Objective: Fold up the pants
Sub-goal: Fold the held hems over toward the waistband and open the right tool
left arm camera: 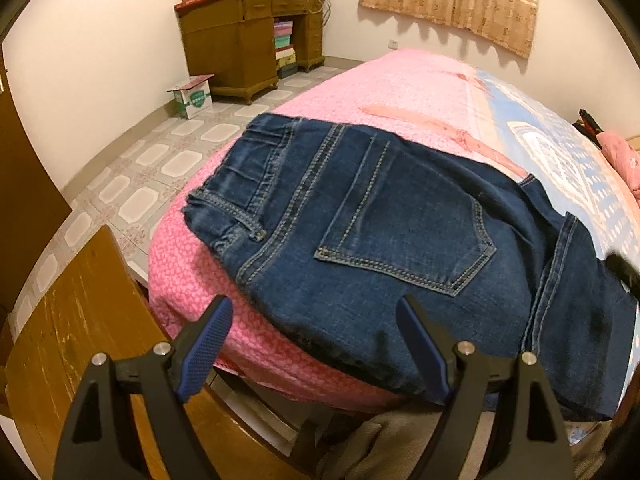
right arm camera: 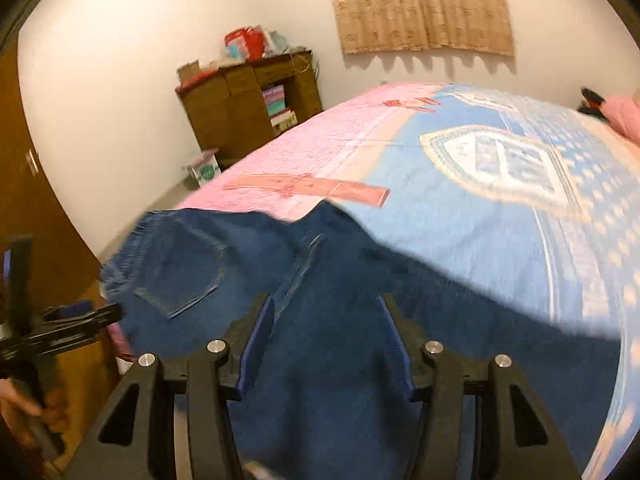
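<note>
Dark blue jeans point(left arm camera: 360, 216) lie folded lengthwise on the pink and blue bedspread point(left arm camera: 400, 88), back pocket up, waistband toward the left edge of the bed. My left gripper point(left arm camera: 316, 320) is open and empty, just above the near edge of the seat. The jeans also show in the right wrist view point(right arm camera: 328, 300), blurred. My right gripper point(right arm camera: 324, 316) is open and empty, over the leg part. The left gripper shows at the left of the right wrist view point(right arm camera: 72, 320).
A wooden footboard point(left arm camera: 72, 320) stands at the near left. A wooden desk point(left arm camera: 240, 40) with boxes and a cardboard box point(left arm camera: 192, 96) stand by the far wall on the tiled floor. Pink bedding point(left arm camera: 620, 156) lies at the far right.
</note>
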